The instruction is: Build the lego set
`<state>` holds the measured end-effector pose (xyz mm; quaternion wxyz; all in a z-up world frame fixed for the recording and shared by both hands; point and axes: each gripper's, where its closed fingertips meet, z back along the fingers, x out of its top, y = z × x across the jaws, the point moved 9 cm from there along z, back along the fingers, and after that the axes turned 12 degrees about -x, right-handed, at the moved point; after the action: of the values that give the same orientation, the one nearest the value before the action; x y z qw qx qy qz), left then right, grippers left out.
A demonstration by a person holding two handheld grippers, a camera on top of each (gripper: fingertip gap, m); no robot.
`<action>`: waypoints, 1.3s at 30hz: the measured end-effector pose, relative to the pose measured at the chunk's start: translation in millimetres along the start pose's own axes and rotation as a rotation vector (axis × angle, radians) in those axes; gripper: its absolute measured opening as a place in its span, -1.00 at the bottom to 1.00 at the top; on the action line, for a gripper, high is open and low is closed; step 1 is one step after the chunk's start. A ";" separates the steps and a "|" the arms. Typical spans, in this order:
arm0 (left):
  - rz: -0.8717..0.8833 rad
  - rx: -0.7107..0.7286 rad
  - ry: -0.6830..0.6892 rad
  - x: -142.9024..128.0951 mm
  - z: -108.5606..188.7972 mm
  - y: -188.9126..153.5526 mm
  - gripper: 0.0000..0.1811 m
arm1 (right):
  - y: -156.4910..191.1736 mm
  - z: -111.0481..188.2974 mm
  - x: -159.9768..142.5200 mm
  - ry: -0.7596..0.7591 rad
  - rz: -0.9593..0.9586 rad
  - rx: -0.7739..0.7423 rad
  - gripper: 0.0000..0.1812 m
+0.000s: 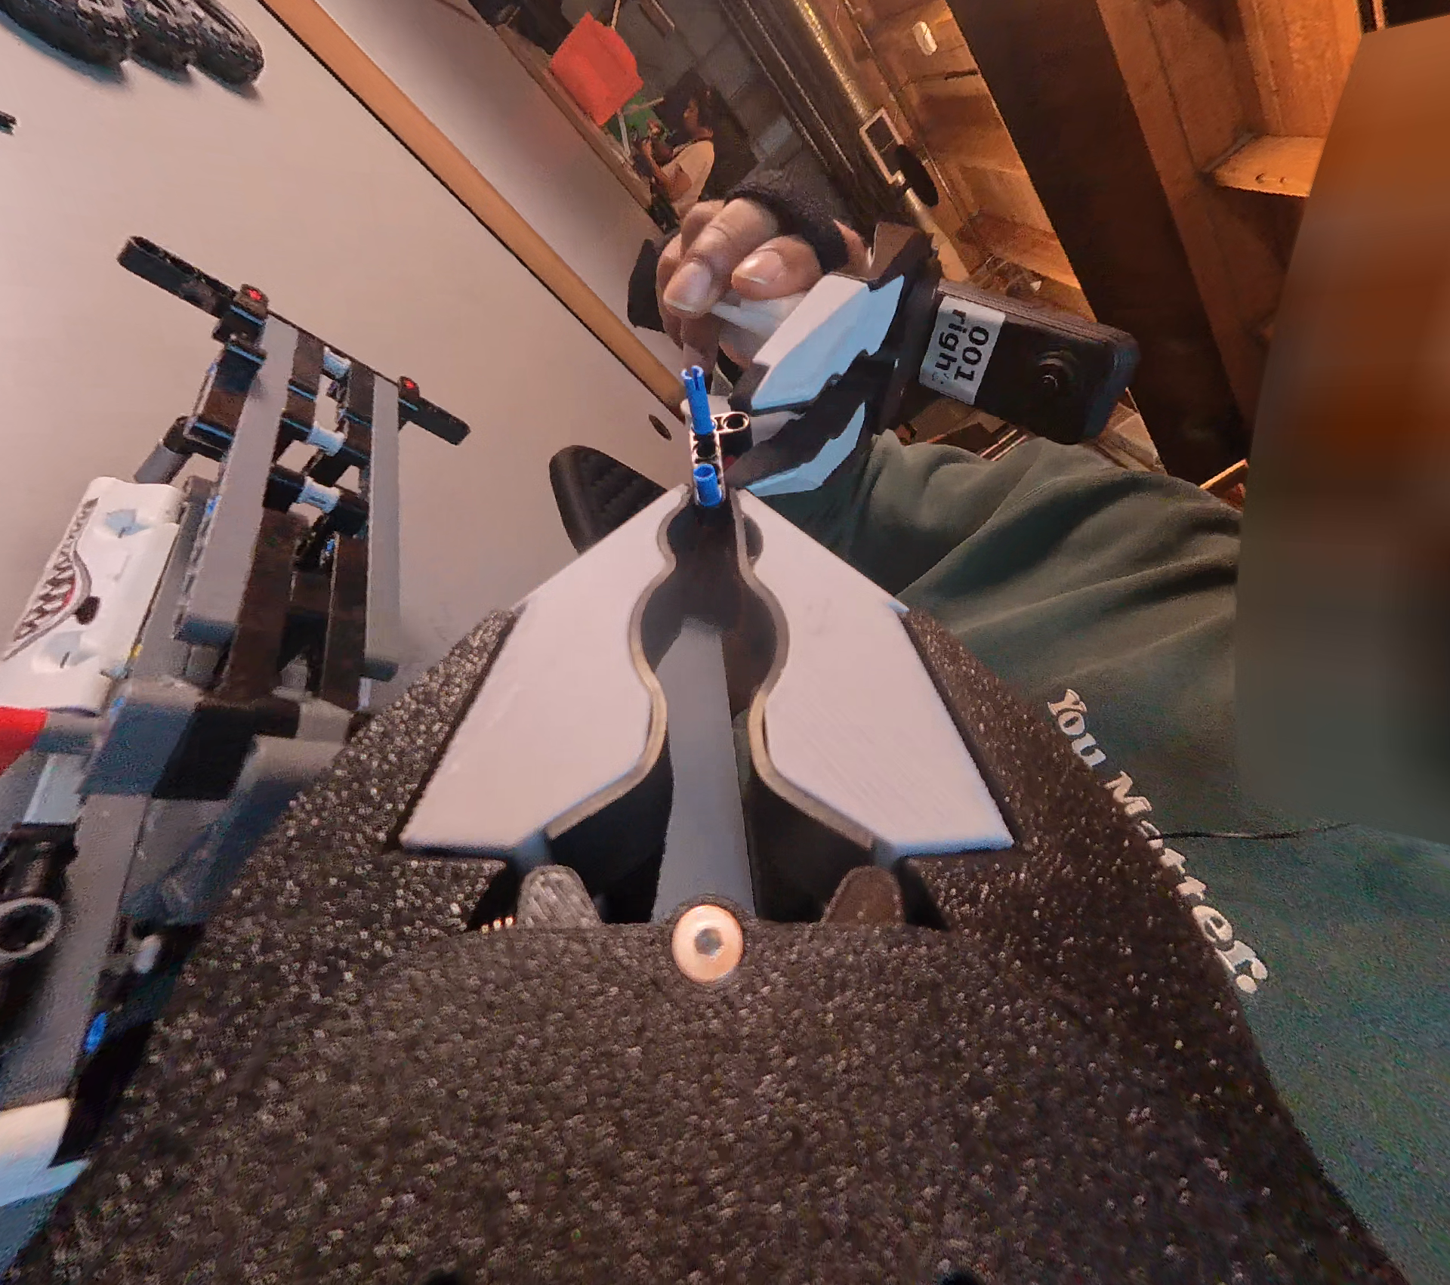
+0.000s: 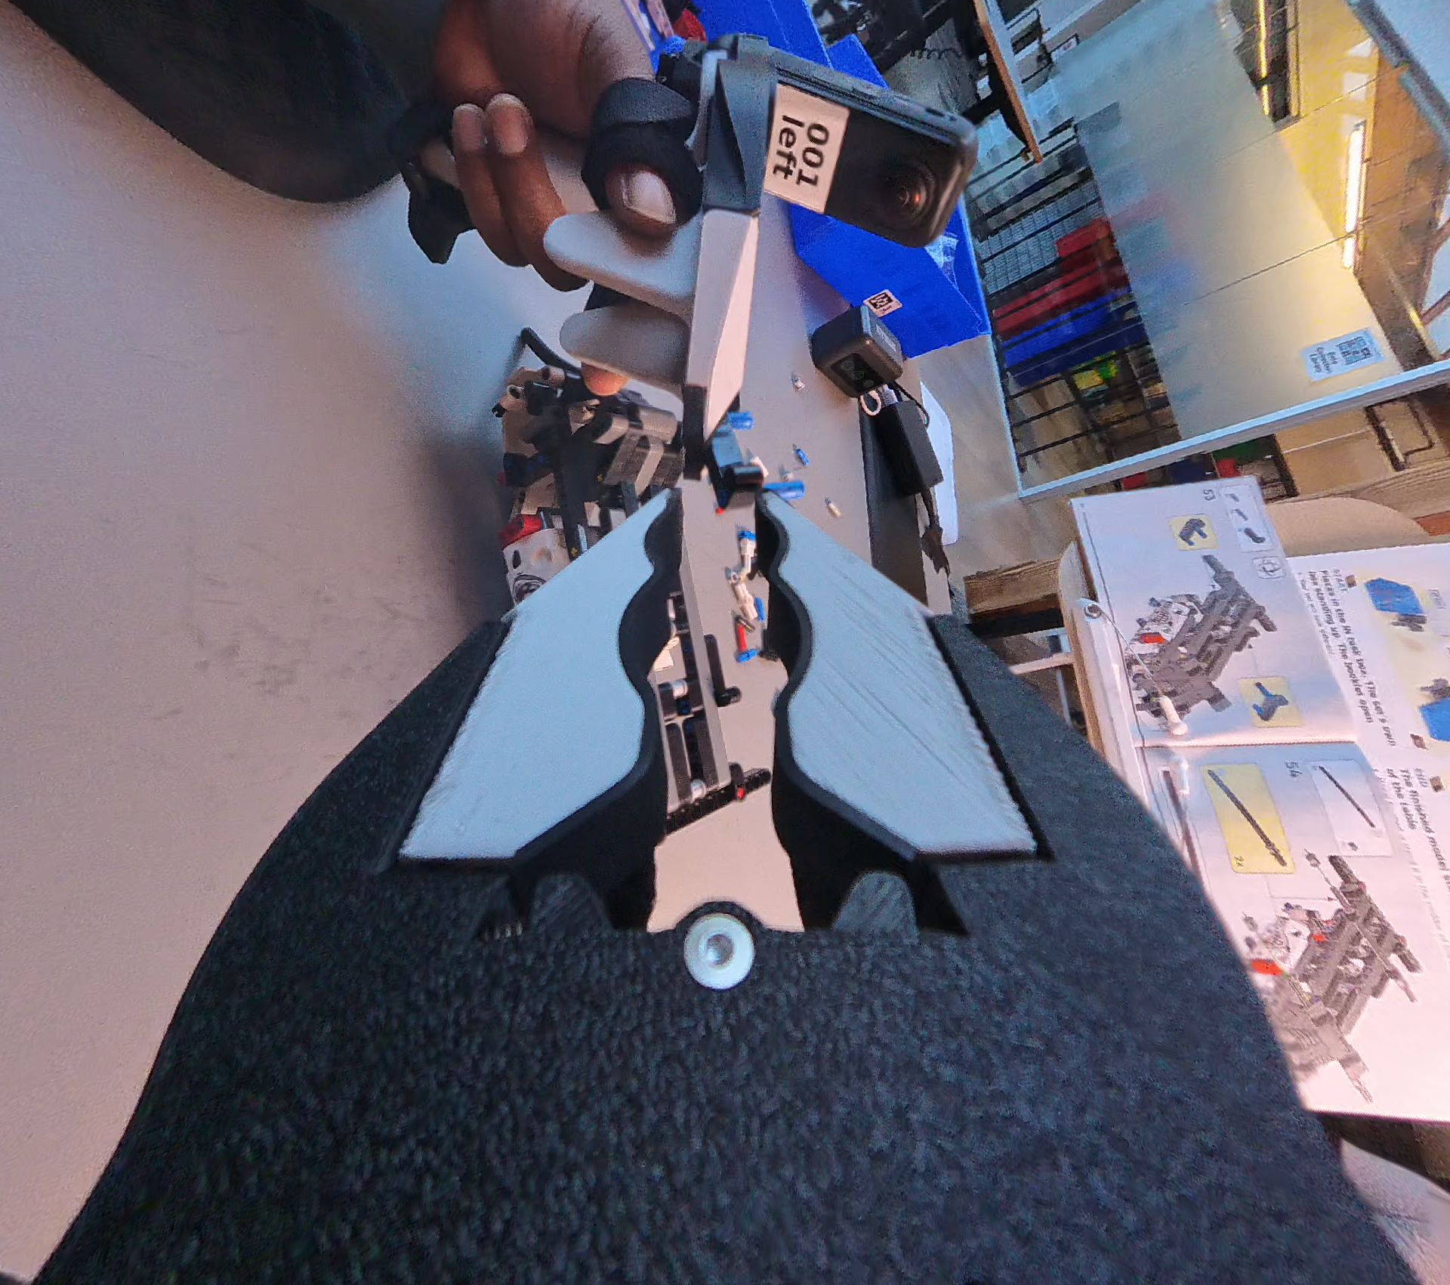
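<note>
Left gripper point(image 1: 710, 511): fingers pressed together at the tips, pinching a small black lego connector point(image 1: 715, 443) up in the air, clear of the table point(image 1: 275, 164).
Connector: 2 blue pins point(image 1: 695, 398) stick out of it, 1 pointing up and away, 1 just at the left fingertips.
Right gripper point(image 1: 753, 443): the left wrist view shows it coming in from the right, its tips touching the connector's far side. The right wrist view point(image 2: 715, 502) shows a clear gap between its own fingertips, so it is parted, not clamped.
Hands: a hand point(image 1: 726, 270) grips the right handle in the left wrist view; the other hand point(image 2: 533, 148) on the left handle shows only in the right wrist view.
Lego model point(image 1: 259, 541): a black and grey frame with a white printed panel, lying on the table left of the grippers.
Only in left wrist view: 3 black tyres point(image 1: 125, 11) in a row at the table's far left.
Only in right wrist view: loose small parts point(image 2: 749, 588), blue, white and red, scattered on the table beyond the fingertips, and an open instruction booklet point(image 2: 1255, 776) at the right.
</note>
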<state>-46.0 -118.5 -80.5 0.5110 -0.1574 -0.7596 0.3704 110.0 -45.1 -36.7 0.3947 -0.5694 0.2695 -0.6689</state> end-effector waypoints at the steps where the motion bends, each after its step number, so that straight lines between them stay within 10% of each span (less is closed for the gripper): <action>1: 0.007 0.013 0.022 -1.3 -4.4 1.0 -0.92 | 2.5 1.9 0.1 -0.005 -0.003 -0.011 -0.80; 15: 0.048 0.064 0.134 -10.8 -30.5 9.8 -0.92 | 7.2 17.2 -21.4 -0.035 -0.163 0.077 -0.90; 26: -0.561 0.709 0.593 19.5 -31.7 -2.2 -0.51 | 12.1 5.2 -86.2 0.154 -0.604 0.290 -0.90; 39: -0.364 0.728 0.988 25.7 -50.4 61.5 -0.04 | 10.5 -15.4 -97.4 0.183 -0.670 0.354 -0.91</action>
<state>-20.6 -40.7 -97.7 0.8763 0.0059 -0.2747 0.3958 101.2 29.2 -101.8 0.2208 -0.4870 -0.0169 -0.8449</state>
